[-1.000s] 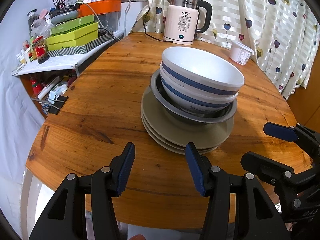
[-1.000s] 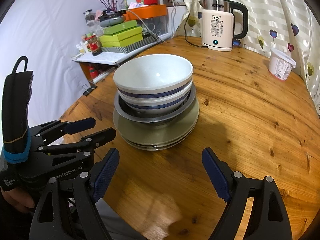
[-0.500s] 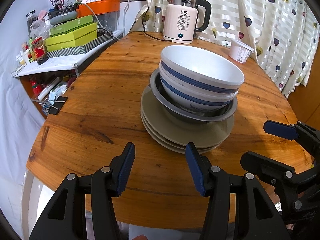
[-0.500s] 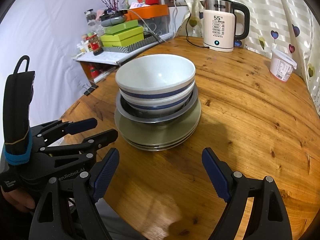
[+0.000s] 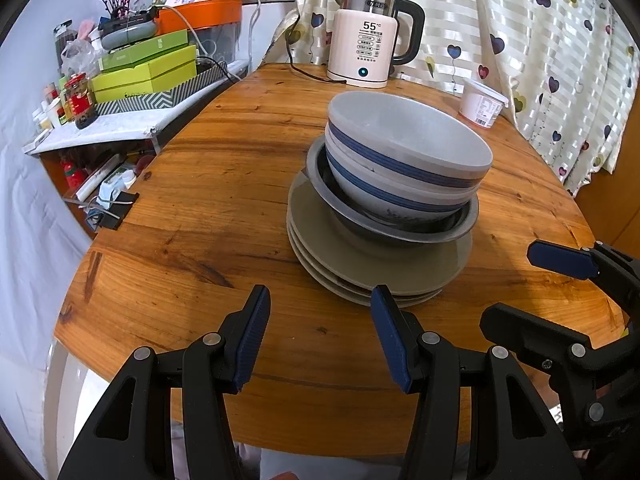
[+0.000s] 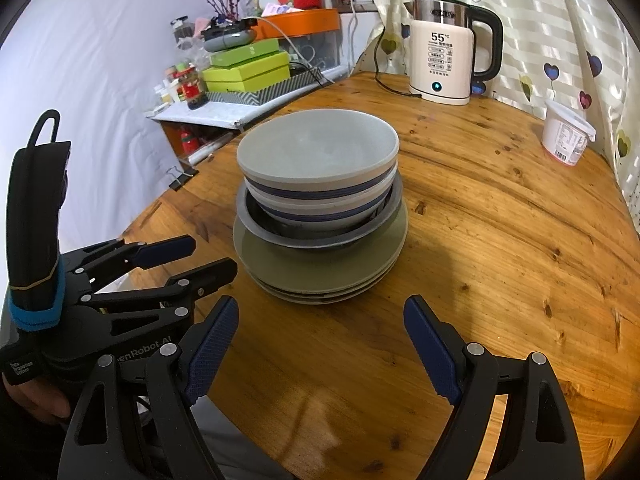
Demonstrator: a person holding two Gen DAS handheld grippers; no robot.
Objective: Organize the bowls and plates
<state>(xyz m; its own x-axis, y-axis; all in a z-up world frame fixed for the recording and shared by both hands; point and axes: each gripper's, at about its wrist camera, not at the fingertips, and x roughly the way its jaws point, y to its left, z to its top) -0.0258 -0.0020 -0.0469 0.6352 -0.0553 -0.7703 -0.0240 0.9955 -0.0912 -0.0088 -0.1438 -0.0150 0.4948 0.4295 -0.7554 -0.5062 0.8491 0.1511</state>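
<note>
One stack stands mid-table: olive plates (image 5: 360,264) (image 6: 320,268) at the bottom, a grey metal bowl (image 5: 400,232) (image 6: 312,236) on them, and two nested white bowls with blue bands (image 5: 404,152) (image 6: 316,164) on top. My left gripper (image 5: 318,316) hovers open over the table's near edge, short of the plates, nothing between its fingers. My right gripper (image 6: 320,328) stands open wider, just in front of the stack and apart from it. In the right wrist view the left gripper (image 6: 188,256) lies at the left; in the left wrist view the right gripper (image 5: 532,280) shows at the right.
A round wooden table (image 5: 208,208) (image 6: 500,248). At the back stand a cream electric kettle (image 5: 370,40) (image 6: 444,60) and a white tub (image 5: 482,102) (image 6: 566,136). A cluttered side shelf with green boxes (image 5: 148,68) sits left. Heart-patterned curtain (image 5: 560,40) hangs behind.
</note>
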